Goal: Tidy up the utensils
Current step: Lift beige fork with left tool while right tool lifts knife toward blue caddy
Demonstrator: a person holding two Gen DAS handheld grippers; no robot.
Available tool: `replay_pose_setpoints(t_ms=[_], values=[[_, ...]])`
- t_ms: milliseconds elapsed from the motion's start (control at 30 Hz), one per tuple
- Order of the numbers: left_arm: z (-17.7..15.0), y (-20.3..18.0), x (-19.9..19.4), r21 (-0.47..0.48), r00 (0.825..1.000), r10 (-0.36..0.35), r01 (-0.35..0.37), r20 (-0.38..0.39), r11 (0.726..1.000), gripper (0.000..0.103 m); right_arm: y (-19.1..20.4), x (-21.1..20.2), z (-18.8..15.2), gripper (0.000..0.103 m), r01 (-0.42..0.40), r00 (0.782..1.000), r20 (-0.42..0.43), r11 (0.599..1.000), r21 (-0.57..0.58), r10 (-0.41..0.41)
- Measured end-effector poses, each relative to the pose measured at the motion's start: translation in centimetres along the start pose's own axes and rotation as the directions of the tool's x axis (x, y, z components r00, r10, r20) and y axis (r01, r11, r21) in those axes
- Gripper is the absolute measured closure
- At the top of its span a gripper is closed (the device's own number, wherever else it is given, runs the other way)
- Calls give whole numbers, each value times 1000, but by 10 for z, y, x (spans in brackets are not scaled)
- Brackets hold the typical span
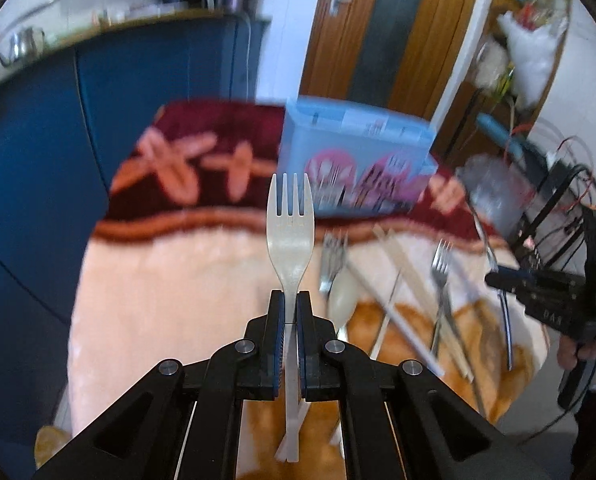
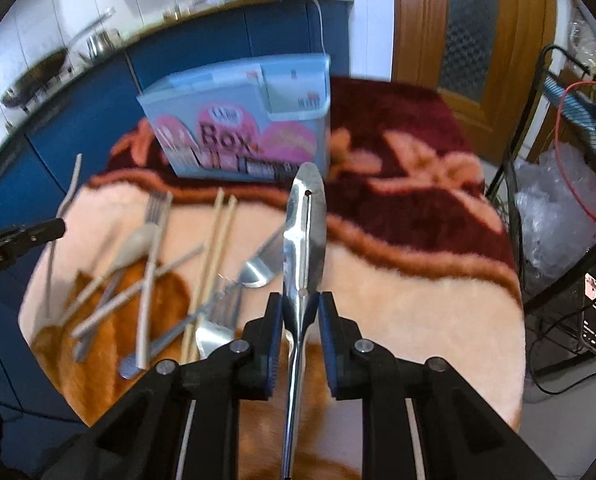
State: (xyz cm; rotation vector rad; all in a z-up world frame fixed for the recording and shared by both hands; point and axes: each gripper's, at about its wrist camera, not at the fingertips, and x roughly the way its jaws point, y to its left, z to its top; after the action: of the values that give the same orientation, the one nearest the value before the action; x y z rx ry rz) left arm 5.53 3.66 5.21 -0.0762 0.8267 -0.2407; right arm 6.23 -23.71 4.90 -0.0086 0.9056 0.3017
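Note:
My left gripper point(image 1: 290, 294) is shut on the neck of a beige plastic fork point(image 1: 290, 220), tines pointing up and away, lifted above the table. My right gripper point(image 2: 300, 298) is shut on a shiny metal peeler point(image 2: 305, 220), its slotted blade pointing forward. A light blue utensil box point(image 2: 238, 120) with pink labels stands at the far side of the blanket; it also shows as the box point(image 1: 353, 152) beyond the fork. Loose utensils lie between the grippers: wooden chopsticks point(image 2: 214, 248), a beige spoon point(image 2: 138, 244), a metal spoon point(image 2: 258, 270) and forks point(image 1: 441, 276).
A fluffy blanket point(image 2: 417, 300), peach and maroon, covers the table. Blue cabinets point(image 2: 78, 120) run behind and to the left. A black wire rack with a plastic bag point(image 2: 557, 208) and cables stands at the right edge. A wooden door point(image 2: 457, 40) is behind.

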Motion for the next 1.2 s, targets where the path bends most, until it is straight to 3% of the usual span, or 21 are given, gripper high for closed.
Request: replay_pose_setpoints(t_ms=[200, 533, 733, 867, 1200], values=[[17, -23, -10, 19, 988, -20, 17, 154, 1000, 98, 7, -21, 10, 83, -43, 984, 171, 999, 12, 40], [72, -41, -6, 7, 944, -24, 23, 329, 1000, 98, 7, -46, 50, 83, -24, 911, 411, 1000, -9, 25], [108, -43, 4, -20, 898, 6, 3, 440, 1000, 98, 1, -41, 85, 83, -23, 872, 488, 1000, -19, 29], [127, -40, 18, -67, 862, 67, -39, 503, 997, 98, -1, -35, 106, 83, -7, 841, 540, 999, -49, 32], [144, -37, 54, -109, 789, 156, -113, 594, 988, 98, -1, 3, 141, 83, 12, 790, 613, 998, -67, 31]])
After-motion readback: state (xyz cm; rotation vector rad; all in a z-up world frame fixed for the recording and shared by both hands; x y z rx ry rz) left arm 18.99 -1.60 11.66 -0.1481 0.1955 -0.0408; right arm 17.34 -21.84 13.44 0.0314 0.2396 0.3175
